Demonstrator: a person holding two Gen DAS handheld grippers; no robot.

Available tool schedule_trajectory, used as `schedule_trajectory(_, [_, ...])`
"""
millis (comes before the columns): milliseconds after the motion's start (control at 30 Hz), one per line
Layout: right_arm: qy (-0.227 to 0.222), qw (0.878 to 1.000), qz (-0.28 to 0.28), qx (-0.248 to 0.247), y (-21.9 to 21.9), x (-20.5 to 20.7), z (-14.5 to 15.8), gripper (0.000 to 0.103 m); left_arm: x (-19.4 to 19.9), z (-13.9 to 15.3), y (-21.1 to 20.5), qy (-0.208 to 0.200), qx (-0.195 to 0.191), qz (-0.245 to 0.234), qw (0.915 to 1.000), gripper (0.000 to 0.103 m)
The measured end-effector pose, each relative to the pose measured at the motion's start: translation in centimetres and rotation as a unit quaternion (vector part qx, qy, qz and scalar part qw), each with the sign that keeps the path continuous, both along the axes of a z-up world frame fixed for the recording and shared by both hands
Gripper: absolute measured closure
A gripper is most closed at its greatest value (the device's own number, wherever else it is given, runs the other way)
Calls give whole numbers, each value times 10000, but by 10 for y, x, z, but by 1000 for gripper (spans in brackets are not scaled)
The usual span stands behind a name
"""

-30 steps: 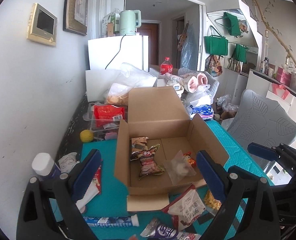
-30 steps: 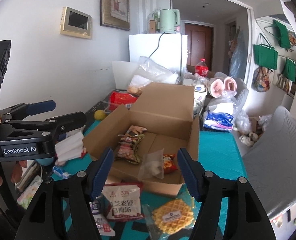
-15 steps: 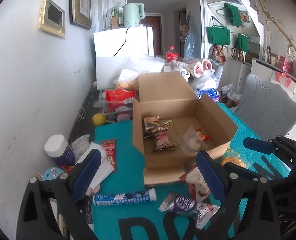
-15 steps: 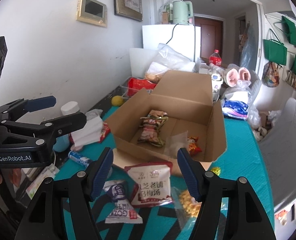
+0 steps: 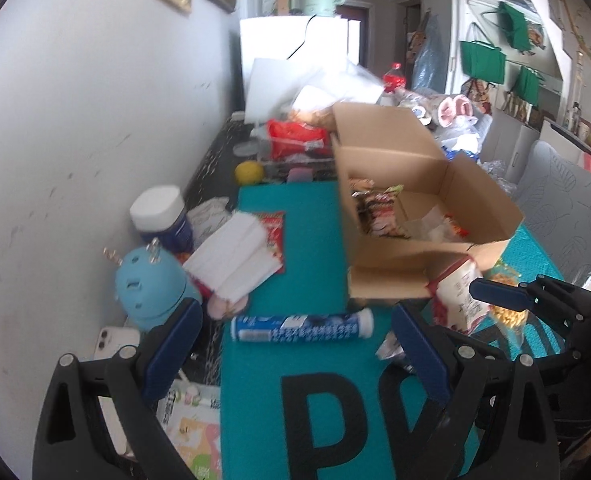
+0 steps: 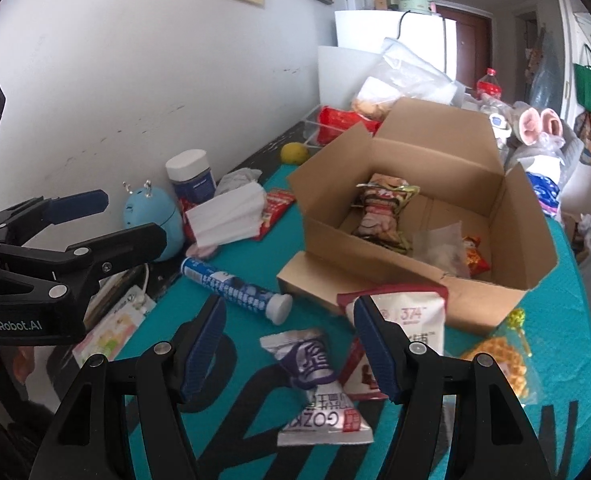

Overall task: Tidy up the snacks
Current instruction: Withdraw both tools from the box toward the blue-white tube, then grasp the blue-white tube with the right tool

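Left wrist view first: the left gripper (image 5: pixel 295 344) has pulled back and dipped toward the tabletop (image 5: pixel 307 240), jaws spread wide and holding nothing. The blue-and-white tube (image 5: pixel 301 329), which a second ago sat at the bottom edge of the picture, now lies right between the blue pads, and the cardboard box (image 5: pixel 411 216) has slid off to the upper right, smaller and blurred. New on the left since then: a light blue round gadget (image 5: pixel 151 284), a white-lidded jar (image 5: pixel 163 216) and a stack of white tissues (image 5: pixel 235 256). The right gripper (image 5: pixel 507 300) pokes in at the right edge, over a red-and-white snack bag (image 5: pixel 455 288). Over to the right wrist view: the right gripper (image 6: pixel 291 344) has also backed off and lowered, jaws wide apart and empty. The purple-and-silver snack packet (image 6: pixel 315 380), at the bottom edge half a second ago, now sits squarely between the fingers, with the red-and-white snack bag (image 6: pixel 407 320) just behind the right pad and a yellow waffle pack (image 6: pixel 503 368) further right. Snacks lie inside the cardboard box (image 6: pixel 435 208), which has shifted up and away. The left gripper (image 6: pixel 91 220) hangs open at the left.
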State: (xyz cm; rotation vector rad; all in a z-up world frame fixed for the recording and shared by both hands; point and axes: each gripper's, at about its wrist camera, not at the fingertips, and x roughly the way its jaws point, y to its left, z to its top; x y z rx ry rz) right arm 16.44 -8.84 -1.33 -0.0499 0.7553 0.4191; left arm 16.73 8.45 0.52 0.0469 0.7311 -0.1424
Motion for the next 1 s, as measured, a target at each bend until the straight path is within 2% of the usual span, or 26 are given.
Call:
schedule_trajectory(267, [303,9983,466,-147,39,23,-23,36,7,-29,38,172,60,324,9993,6])
schedule_trajectory(467, [488,9945,796,-467,65,48,-40,36,22,-52,64,472,75,572,9972,6])
schedule_trajectory(567, [606,9911,994,-652,78,63,-50,36,26,-59,73,565,6,534,9970,6])
schedule_trajectory(833, [981,9821,1293,-958,105,91,-77,36,22,-59,96,400,-395,728,9958,6])
schedule_trajectory(1000, [1115,9745,1547,-1179,118,95,-90,37,21,-61,100,365,-412,793,9953,6])
